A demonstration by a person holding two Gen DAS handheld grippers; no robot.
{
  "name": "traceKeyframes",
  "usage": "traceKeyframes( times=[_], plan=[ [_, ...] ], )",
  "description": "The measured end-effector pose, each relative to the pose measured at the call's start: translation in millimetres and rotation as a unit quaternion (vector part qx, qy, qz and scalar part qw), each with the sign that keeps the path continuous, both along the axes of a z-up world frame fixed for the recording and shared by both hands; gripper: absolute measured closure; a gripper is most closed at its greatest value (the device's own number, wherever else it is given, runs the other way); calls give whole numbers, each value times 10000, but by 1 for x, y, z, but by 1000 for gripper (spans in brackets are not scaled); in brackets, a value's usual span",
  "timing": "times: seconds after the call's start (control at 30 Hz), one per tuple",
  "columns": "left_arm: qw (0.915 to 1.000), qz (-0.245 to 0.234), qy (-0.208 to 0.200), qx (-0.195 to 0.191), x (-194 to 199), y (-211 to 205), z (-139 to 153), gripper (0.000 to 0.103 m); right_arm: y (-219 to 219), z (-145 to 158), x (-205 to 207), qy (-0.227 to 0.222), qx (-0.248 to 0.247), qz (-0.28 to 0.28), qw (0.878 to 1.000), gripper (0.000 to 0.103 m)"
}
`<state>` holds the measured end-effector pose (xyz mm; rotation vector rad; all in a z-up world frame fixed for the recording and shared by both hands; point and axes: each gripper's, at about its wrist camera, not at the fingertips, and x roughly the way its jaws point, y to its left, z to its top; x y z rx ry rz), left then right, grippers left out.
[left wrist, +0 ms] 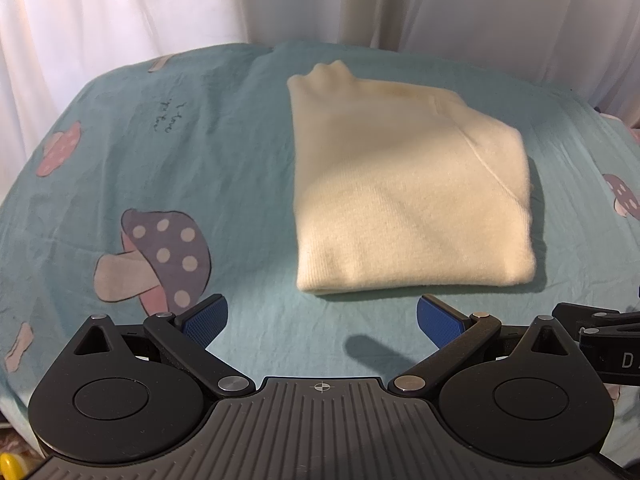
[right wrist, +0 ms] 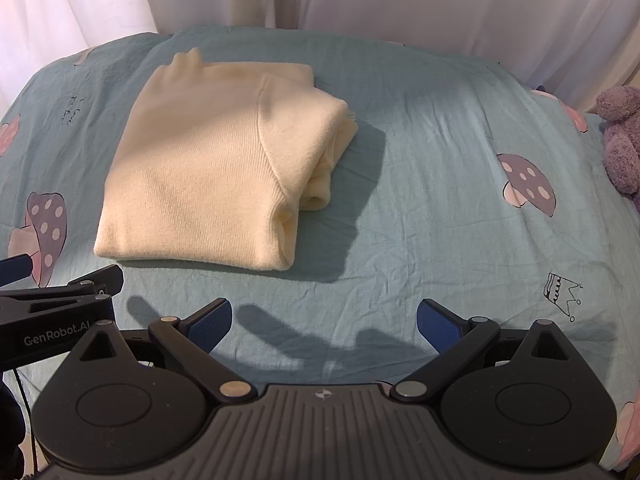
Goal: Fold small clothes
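Observation:
A cream knitted sweater (left wrist: 404, 192) lies folded into a compact rectangle on the teal bed sheet (left wrist: 200, 152). In the right wrist view the same sweater (right wrist: 208, 176) sits ahead and to the left, its layered edges showing on the right side. My left gripper (left wrist: 322, 320) hovers just short of the sweater's near edge, open, with nothing between its blue pads (left wrist: 204, 320). My right gripper (right wrist: 324, 322) is also open and empty, over bare sheet to the right of the sweater's near corner. The left gripper's body (right wrist: 60, 320) shows at the right view's left edge.
The sheet (right wrist: 440, 160) is printed with mushrooms (left wrist: 160, 256) and a small crown (right wrist: 560, 292). White curtains (left wrist: 160, 4) hang behind the bed. A purple plush toy (right wrist: 620, 136) sits at the far right edge.

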<state>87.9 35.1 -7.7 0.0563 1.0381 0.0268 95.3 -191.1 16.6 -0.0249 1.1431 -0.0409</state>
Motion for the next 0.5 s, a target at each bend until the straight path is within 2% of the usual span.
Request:
traceKeyframes(
  times=[0.5],
  plan=[
    [9997, -109, 120, 173, -2, -6, -7, 0, -1, 1, 1, -28, -64, -42, 10000, 4]
  ],
)
